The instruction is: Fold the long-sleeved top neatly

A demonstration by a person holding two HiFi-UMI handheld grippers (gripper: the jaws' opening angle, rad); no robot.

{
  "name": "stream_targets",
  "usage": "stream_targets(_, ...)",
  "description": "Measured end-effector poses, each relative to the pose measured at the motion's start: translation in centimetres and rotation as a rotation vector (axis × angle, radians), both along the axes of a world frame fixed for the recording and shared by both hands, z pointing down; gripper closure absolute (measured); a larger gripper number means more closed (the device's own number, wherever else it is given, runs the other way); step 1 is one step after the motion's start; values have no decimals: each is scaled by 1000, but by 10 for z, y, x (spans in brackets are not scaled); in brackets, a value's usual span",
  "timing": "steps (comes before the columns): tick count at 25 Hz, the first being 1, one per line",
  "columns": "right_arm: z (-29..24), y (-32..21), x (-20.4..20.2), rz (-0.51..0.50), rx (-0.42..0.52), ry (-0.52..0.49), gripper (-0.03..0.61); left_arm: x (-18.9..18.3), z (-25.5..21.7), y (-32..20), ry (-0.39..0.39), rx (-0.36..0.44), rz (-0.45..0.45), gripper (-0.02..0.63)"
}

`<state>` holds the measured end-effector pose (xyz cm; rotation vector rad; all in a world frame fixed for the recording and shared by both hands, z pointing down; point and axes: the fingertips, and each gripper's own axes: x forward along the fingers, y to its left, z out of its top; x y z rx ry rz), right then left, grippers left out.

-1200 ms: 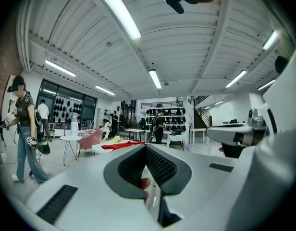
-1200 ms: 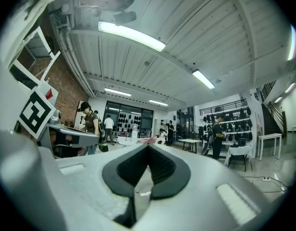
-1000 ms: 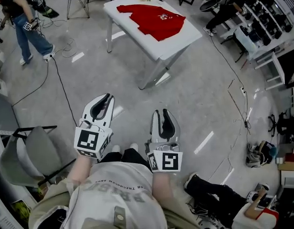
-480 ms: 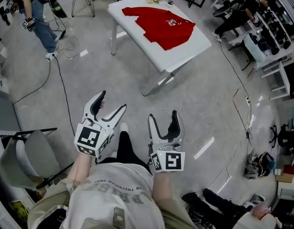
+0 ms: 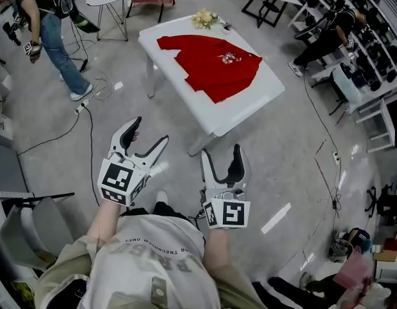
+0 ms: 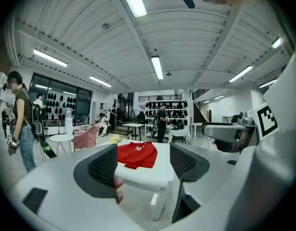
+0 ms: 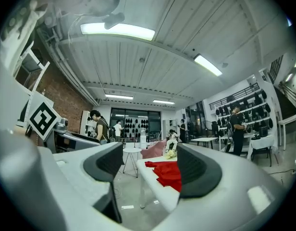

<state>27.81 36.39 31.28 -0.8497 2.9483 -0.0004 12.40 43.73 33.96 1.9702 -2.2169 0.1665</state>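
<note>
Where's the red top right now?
Head view, upper centre: the red top lies on the white table, with yellow flowers beside its far end.

Your white worktop [image 5: 253,105] stands on the grey floor [image 5: 269,166] ahead of you at 12 o'clock in the head view, turned corner-on. A red long-sleeved top [image 5: 214,66] lies spread flat across its middle, one sleeve reaching toward 10 o'clock. A small bunch of yellow flowers [image 5: 203,19] sits on the far corner at 12 o'clock, just clear of the top. The strip along the 4 o'clock edge is bare white.
</note>
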Motion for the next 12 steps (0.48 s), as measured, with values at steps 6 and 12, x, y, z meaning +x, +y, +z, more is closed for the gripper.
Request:
stream_targets(6,8,-43,-20,8,-29,13,236,-31,2,-36,5,-24,-28,284)
stream_targets(12,27,-74,-48,26,-64,44,236,-60,19,-72,17,-62,-5,284)
